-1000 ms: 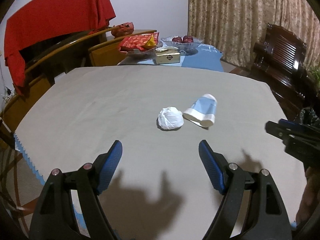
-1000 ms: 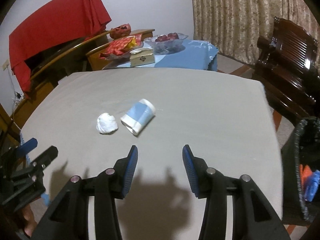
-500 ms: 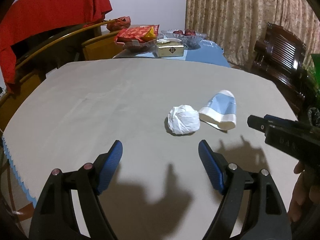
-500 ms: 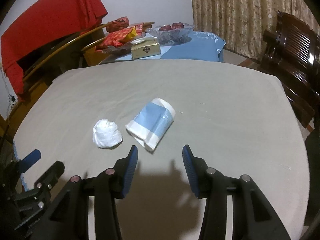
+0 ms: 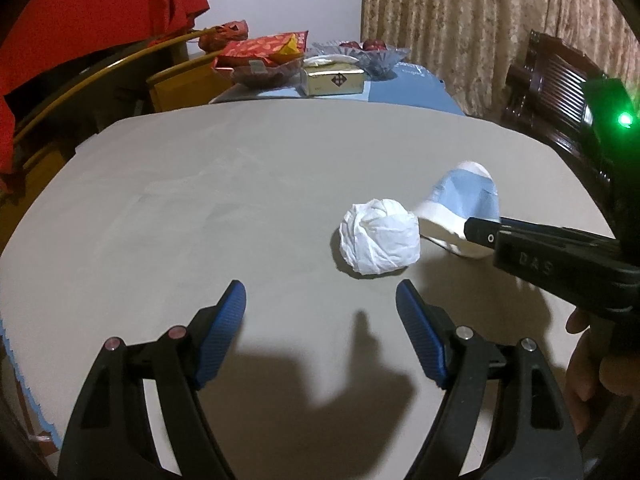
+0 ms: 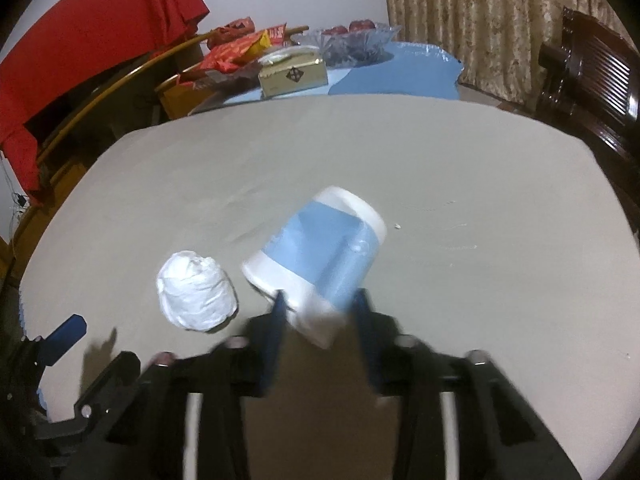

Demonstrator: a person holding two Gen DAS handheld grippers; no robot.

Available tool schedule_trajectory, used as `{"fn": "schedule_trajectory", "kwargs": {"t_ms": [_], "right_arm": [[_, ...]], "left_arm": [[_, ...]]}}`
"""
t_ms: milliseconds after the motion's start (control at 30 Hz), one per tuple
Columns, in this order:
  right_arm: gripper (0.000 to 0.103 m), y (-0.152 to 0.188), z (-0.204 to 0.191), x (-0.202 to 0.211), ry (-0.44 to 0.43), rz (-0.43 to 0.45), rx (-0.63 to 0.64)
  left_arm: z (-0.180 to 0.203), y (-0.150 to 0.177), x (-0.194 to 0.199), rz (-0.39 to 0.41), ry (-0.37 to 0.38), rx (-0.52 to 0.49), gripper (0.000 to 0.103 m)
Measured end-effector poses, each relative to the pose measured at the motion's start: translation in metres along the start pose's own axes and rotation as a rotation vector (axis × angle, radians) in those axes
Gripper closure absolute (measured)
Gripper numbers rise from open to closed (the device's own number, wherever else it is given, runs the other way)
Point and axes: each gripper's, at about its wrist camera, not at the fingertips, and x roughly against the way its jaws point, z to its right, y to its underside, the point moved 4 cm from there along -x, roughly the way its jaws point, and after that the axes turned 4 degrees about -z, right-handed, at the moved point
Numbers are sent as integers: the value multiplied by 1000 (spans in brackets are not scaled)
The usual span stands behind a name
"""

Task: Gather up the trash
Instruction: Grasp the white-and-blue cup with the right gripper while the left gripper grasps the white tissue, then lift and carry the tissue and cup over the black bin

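Blue-and-white paper cup (image 6: 320, 256) is lying on its side on the grey bench (image 6: 440, 168), and that's what I'm going for first. My right hand-held gripper (image 6: 320, 304) has just been closing, and the cup's wide rim end sits between the blue pads, though the shot is blurry enough that I can't tell if they're actually pressing on it yet. Just beside the cup, on its left from the right wrist camera, is the crumpled white tissue ball (image 5: 378, 236), not quite touching it as far as I can see. My left hand-held gripper (image 5: 320, 312) is wide and empty, hovering on the near side of the tissue, which lines up more with its right pad than with the middle of the gap. So I'd say I'm at the grab stage for both bits of trash. Next thing I reckon: finish the squeeze on the cup gently so it doesn't crush or pop out, and nudge the left one over toward the cup's side so the tissue sits centred before closing.
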Motion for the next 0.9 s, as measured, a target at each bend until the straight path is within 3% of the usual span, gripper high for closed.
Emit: {"fn": "schedule_trajectory", "kwargs": {"t_ms": [167, 633, 667, 700, 733, 900], "right_arm": [[90, -7, 13, 0, -8, 28, -18], [91, -18, 35, -5, -36, 28, -34], [91, -18, 36, -5, -37, 28, -35], [91, -18, 37, -4, -38, 26, -37], [91, -17, 38, -3, -41, 24, -40], [91, -16, 40, 3, -44, 25, -40]], "left_arm": [[7, -7, -11, -5, 13, -8, 28], [33, -30, -51, -48, 33, -8, 28], [34, -30, -56, -61, 34, -2, 31], [34, -30, -60, -73, 38, -4, 51], [35, -30, -63, -88, 53, -7, 60], [41, -29, -52, -82, 56, 1, 65]]}}
